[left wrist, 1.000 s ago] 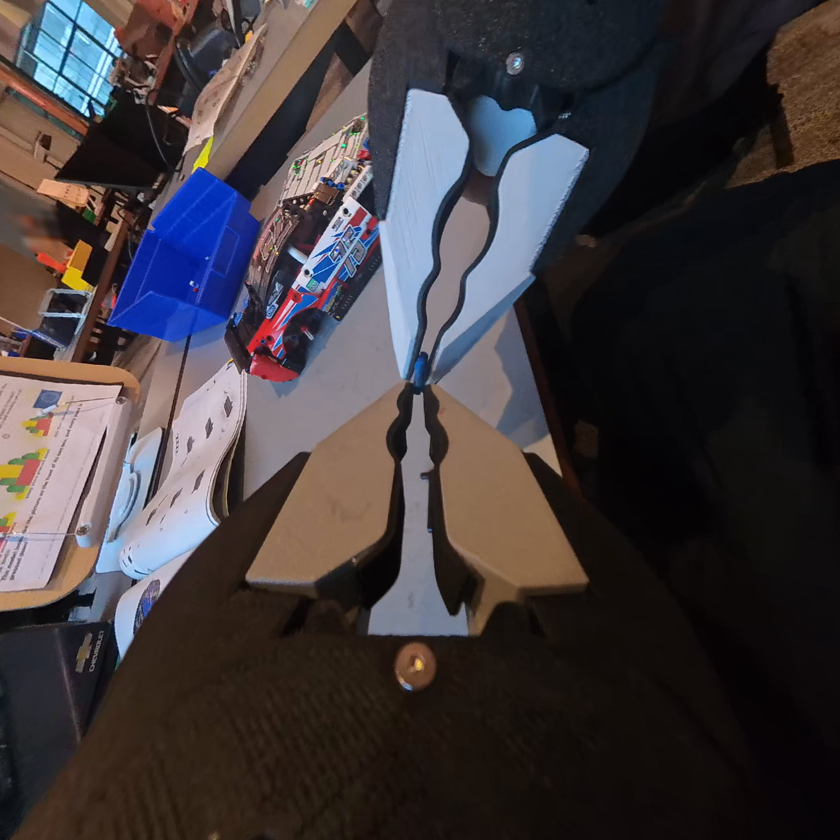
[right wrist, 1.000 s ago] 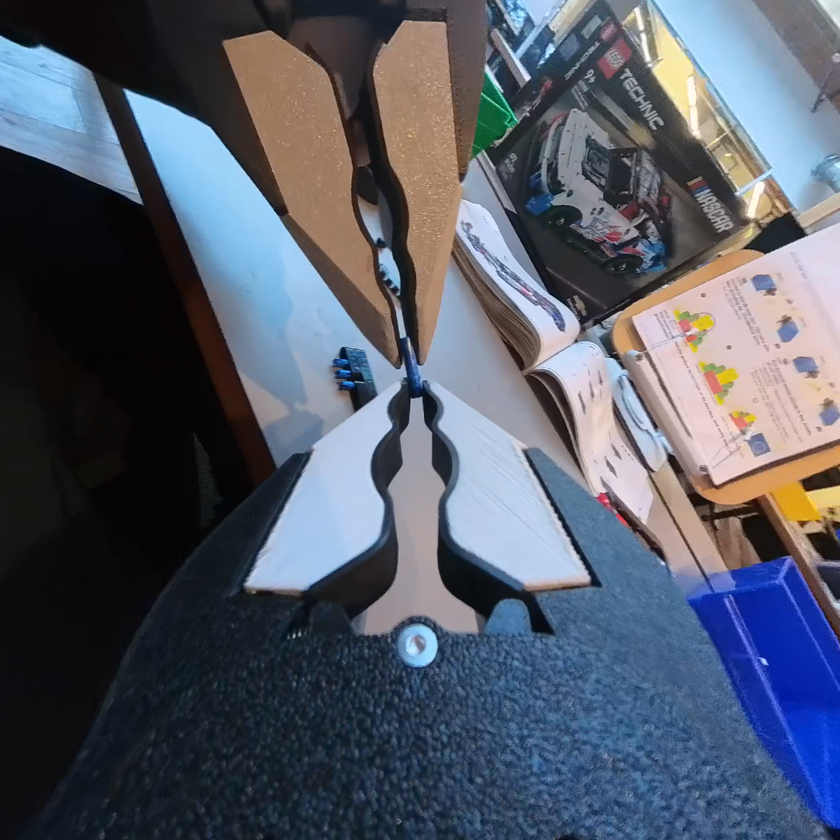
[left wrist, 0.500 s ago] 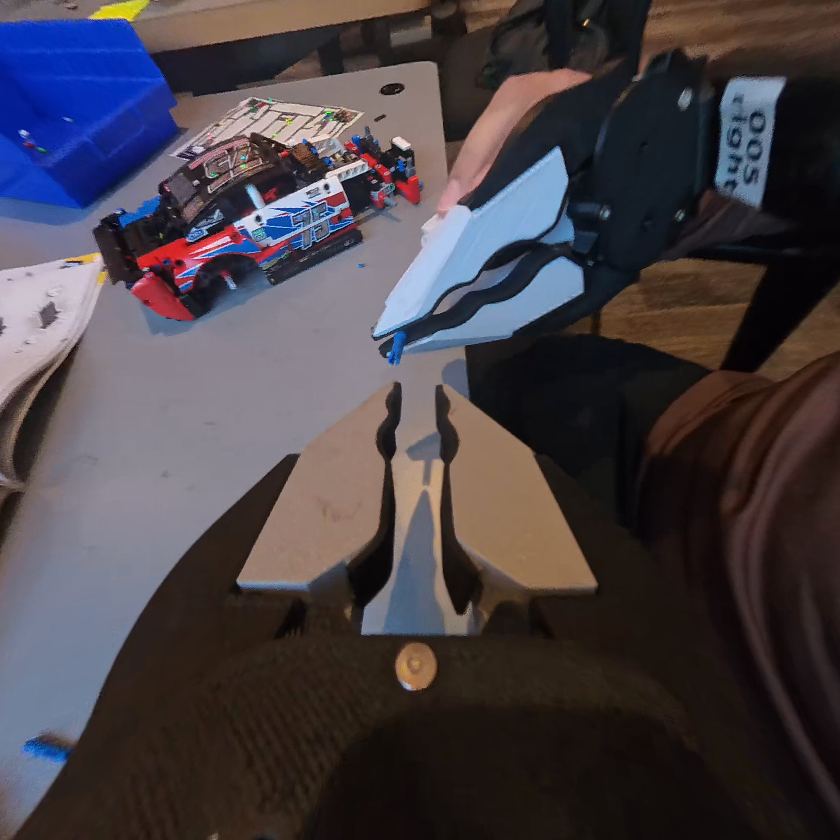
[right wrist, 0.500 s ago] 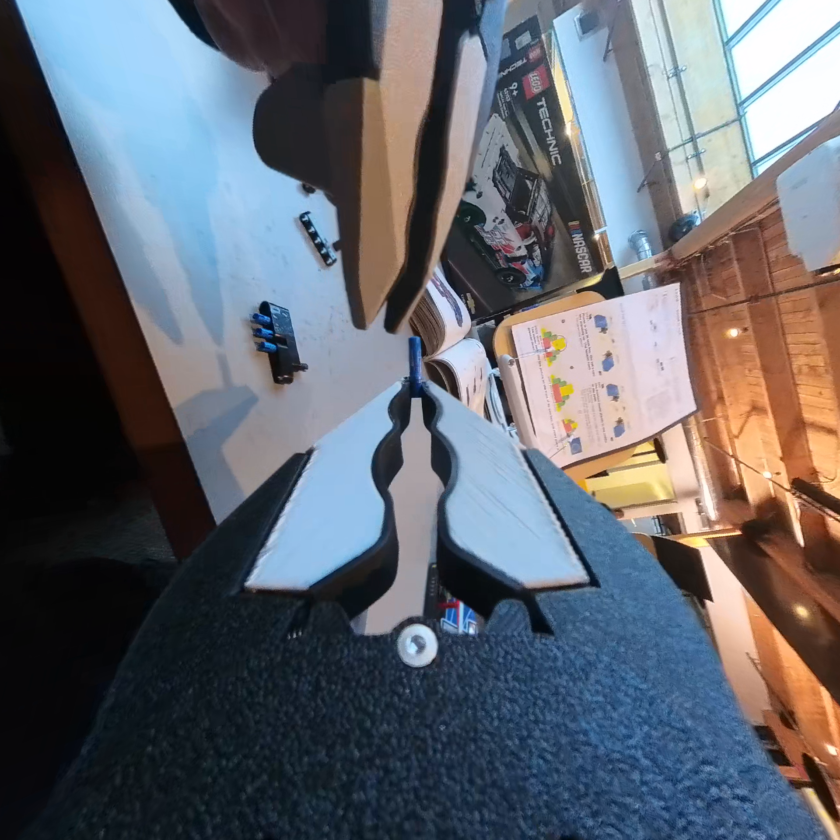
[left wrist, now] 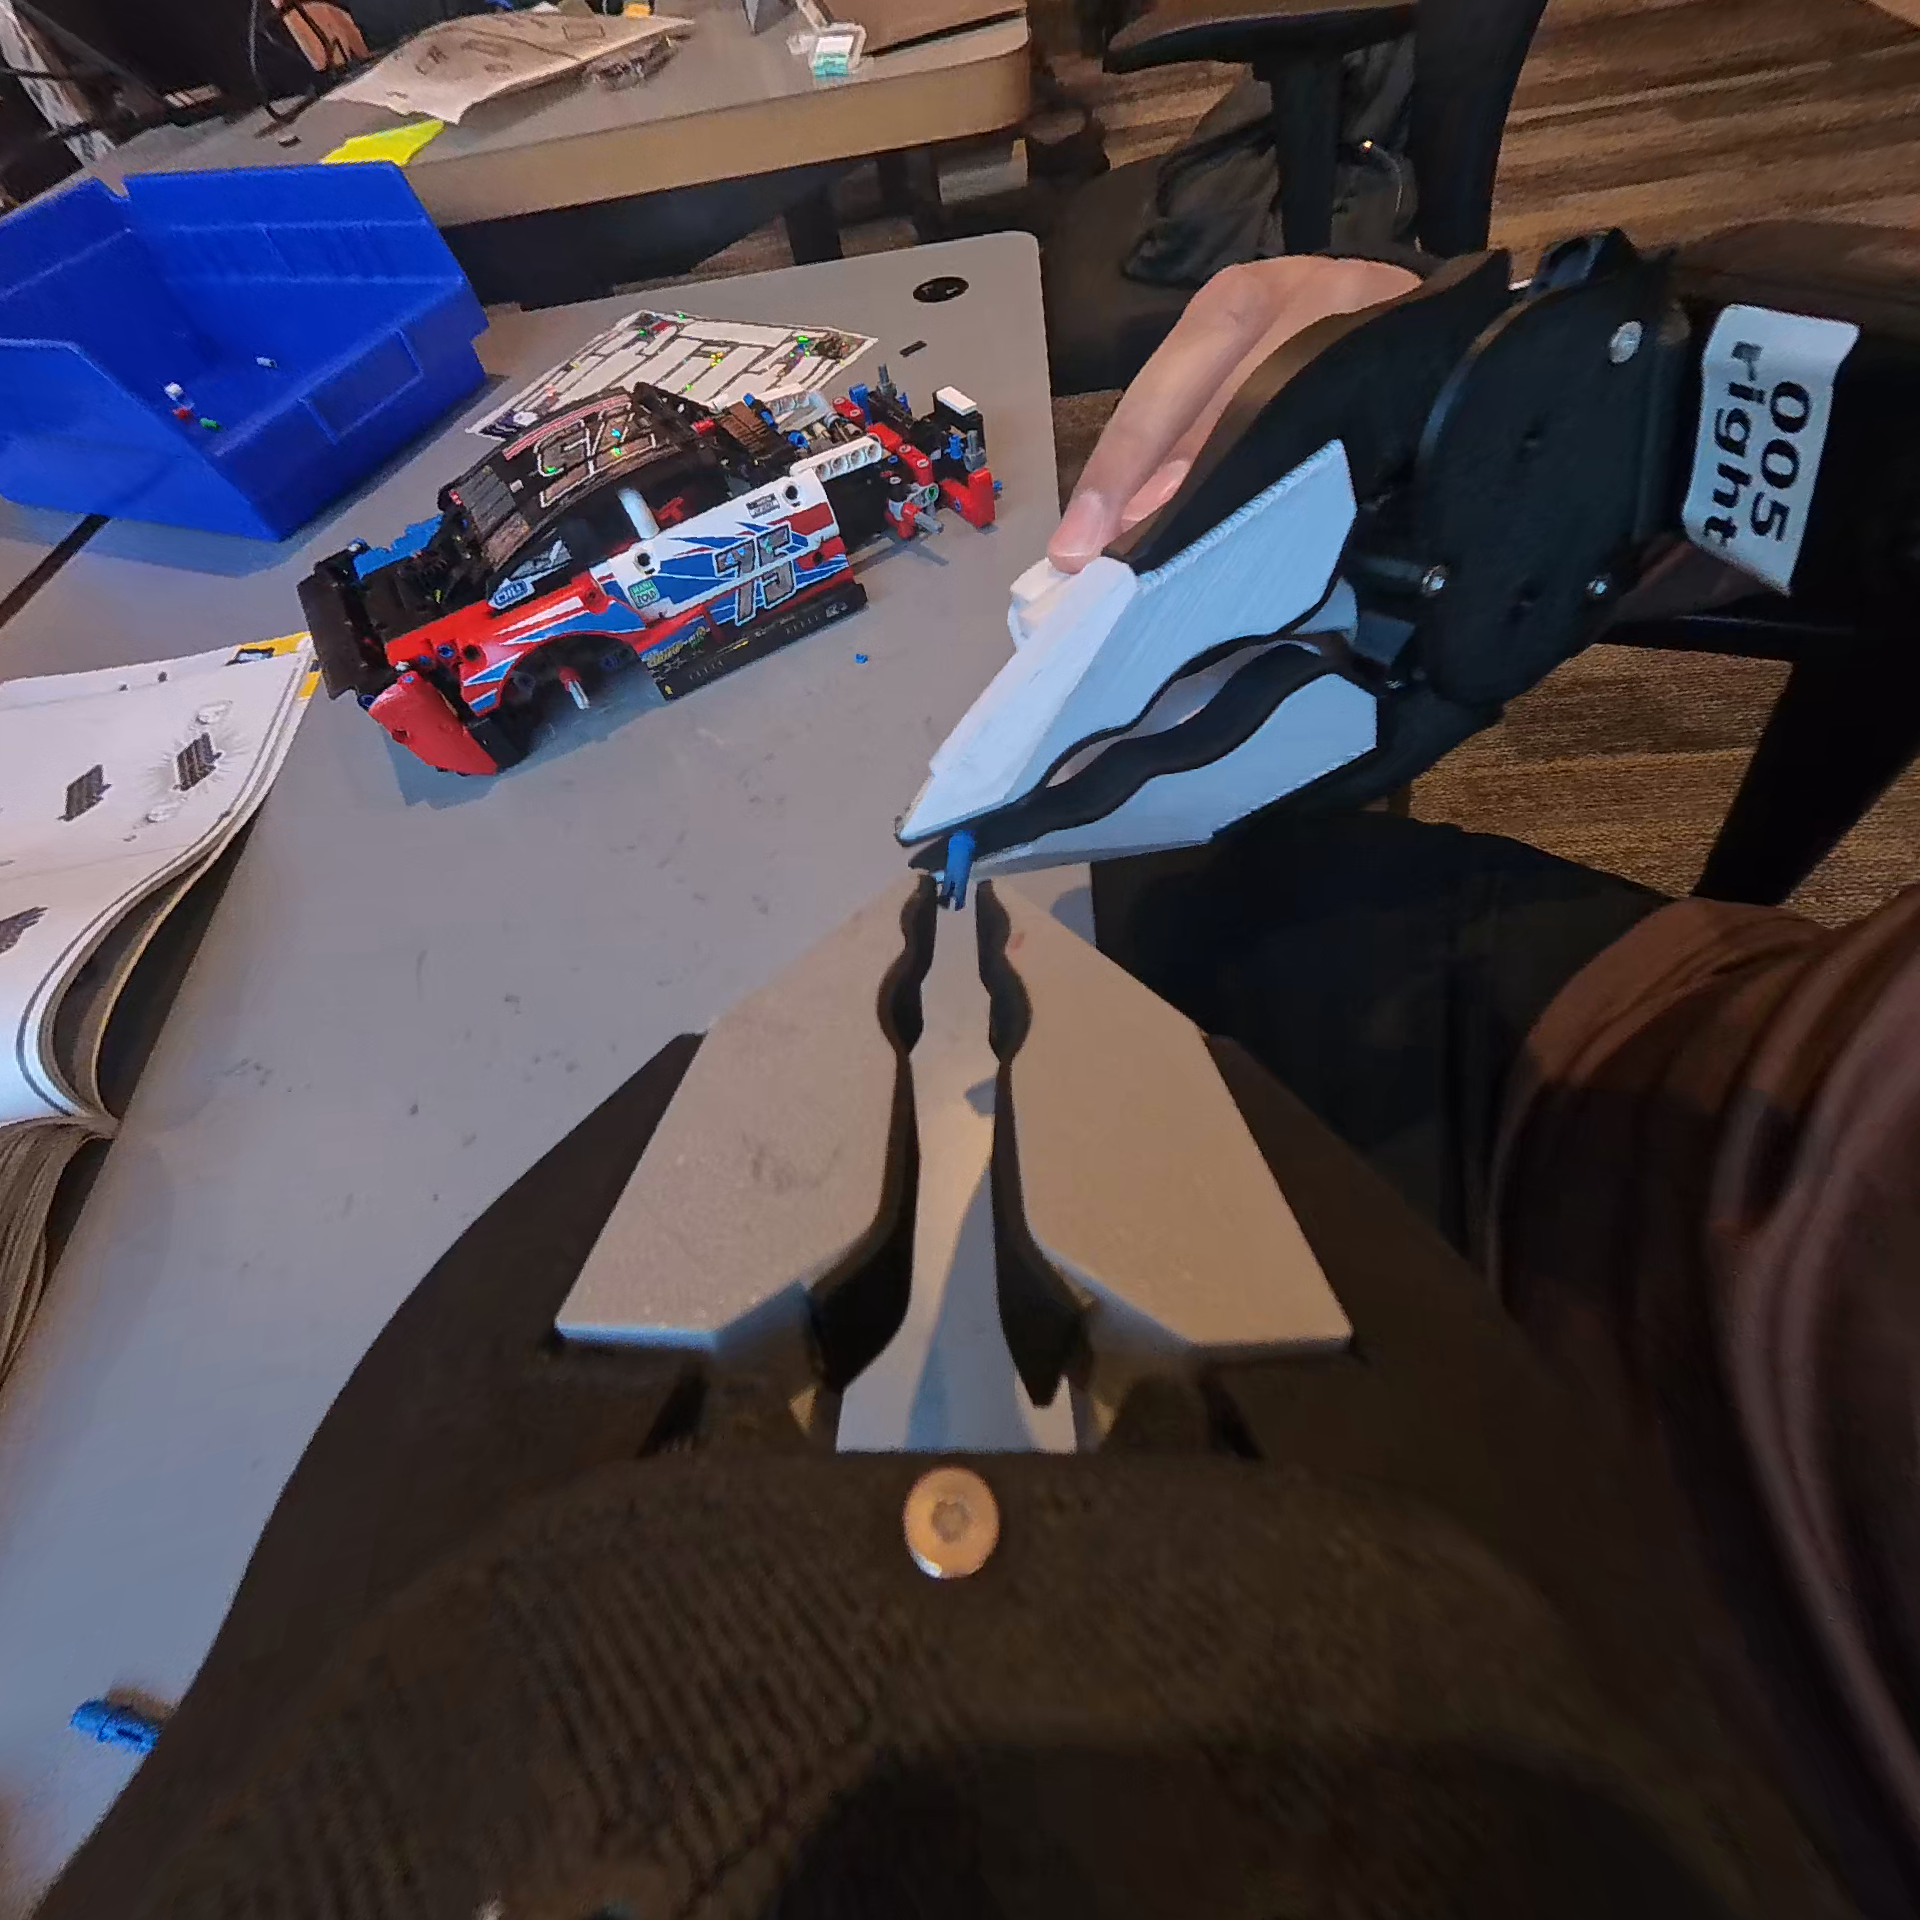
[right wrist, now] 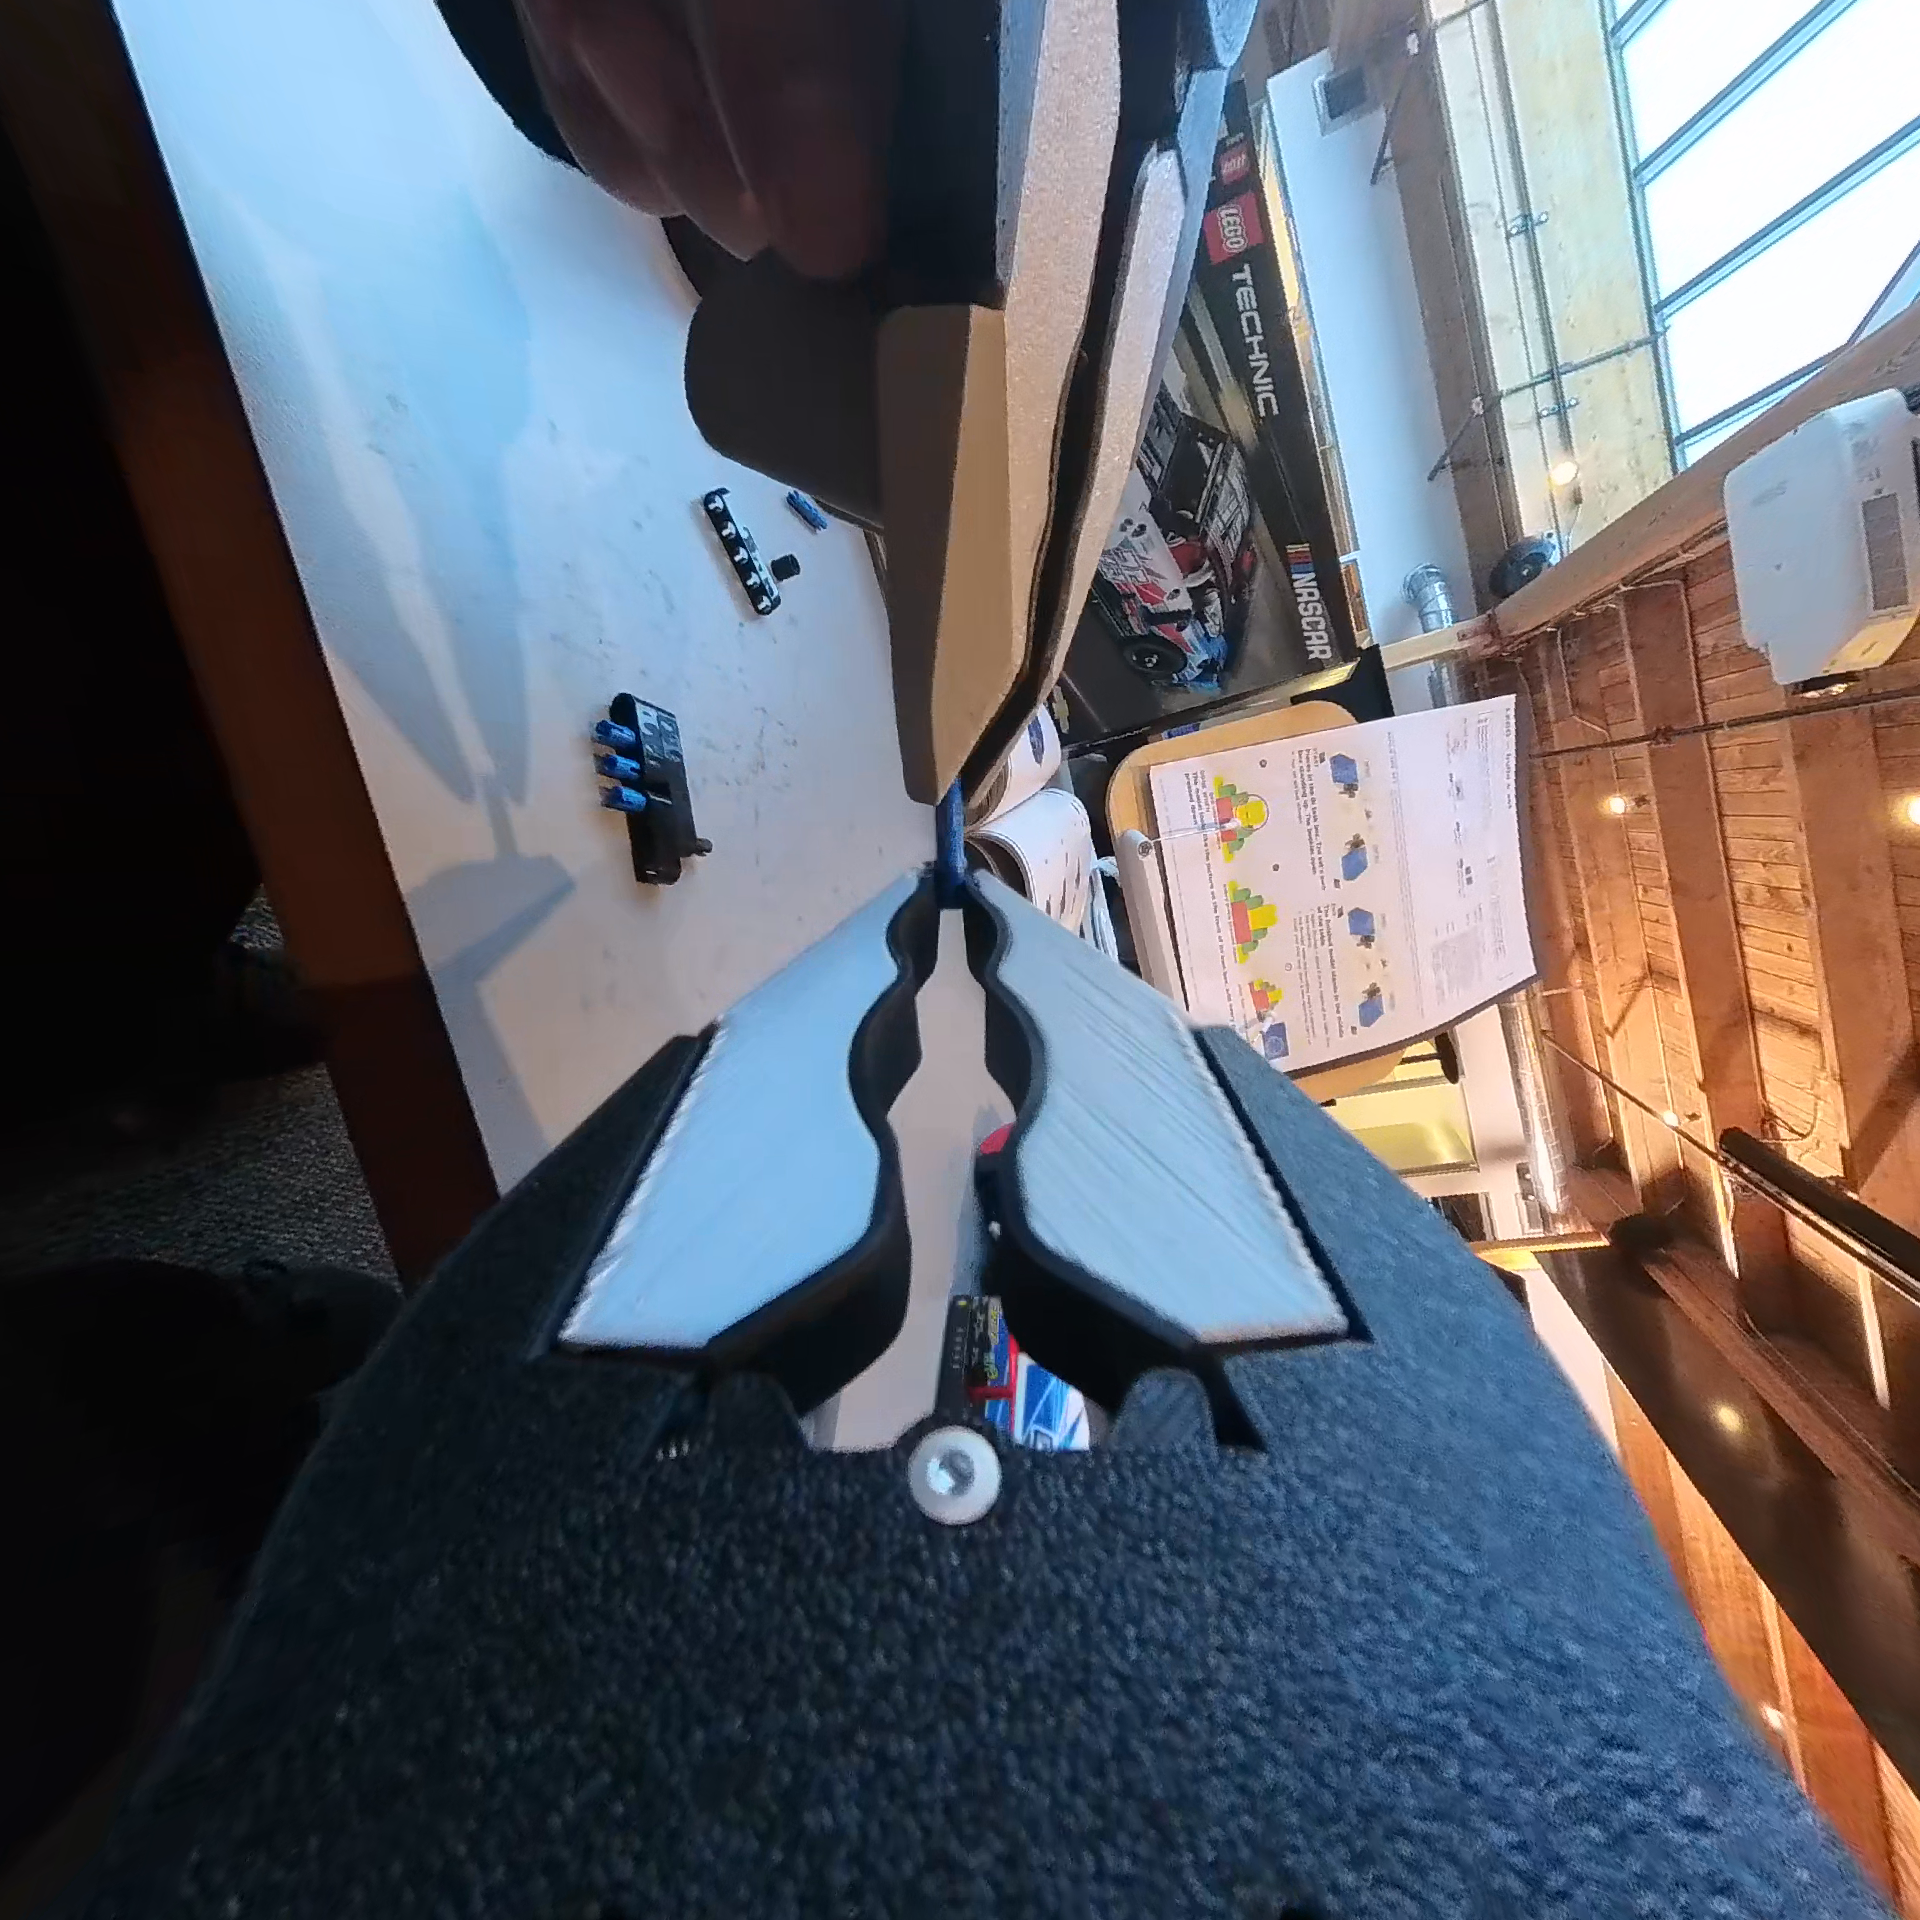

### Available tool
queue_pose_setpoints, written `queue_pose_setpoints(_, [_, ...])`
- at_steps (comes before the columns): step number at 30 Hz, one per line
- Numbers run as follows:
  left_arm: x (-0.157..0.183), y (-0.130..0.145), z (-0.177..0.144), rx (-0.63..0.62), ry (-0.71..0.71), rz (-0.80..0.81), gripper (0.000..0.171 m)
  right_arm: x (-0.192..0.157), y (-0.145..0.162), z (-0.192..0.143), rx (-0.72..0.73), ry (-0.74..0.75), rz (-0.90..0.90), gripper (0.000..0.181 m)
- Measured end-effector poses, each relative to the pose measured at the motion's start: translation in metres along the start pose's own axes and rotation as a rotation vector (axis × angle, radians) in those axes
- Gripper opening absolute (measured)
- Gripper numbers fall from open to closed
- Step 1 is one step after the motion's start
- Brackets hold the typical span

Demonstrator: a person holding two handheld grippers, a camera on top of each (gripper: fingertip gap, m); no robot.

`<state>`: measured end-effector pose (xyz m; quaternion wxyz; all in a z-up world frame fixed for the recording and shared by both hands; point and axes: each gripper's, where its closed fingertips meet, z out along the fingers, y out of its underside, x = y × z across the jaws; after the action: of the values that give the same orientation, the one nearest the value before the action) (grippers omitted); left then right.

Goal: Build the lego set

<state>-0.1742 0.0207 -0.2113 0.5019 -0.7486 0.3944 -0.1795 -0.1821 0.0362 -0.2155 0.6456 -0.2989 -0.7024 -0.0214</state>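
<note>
The right gripper (left wrist: 940, 847) pinches a blue pin (left wrist: 956, 857) at its tips; the left gripper's (left wrist: 954, 902) slightly parted jaws sit at the pin's 6 o'clock.

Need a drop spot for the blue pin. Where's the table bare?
Bare grey table between the race car model, the open instruction booklet and the left gripper. Crowded: far edge by the blue bin and sticker sheet.

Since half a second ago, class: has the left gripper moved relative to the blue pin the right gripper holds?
Yes. In the left wrist view the left gripper has closed in on the blue pin held by the right gripper; its tips now reach the pin.
</note>
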Motion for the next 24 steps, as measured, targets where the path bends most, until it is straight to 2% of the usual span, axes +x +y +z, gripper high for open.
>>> queue_pose_setpoints(14, [-0.0018,-0.0005,0.0001,0.013,-0.013,-0.013,0.002,0.0010,0.0021,0.0000,-0.009,0.004,-0.003,0.004])
queue_pose_setpoints(24, [0.0007,-0.0009,-0.0023,0.001,-0.078,0.105,0.001,0.0029,0.0001,-0.0018,-0.037,0.027,-0.034,0.003])
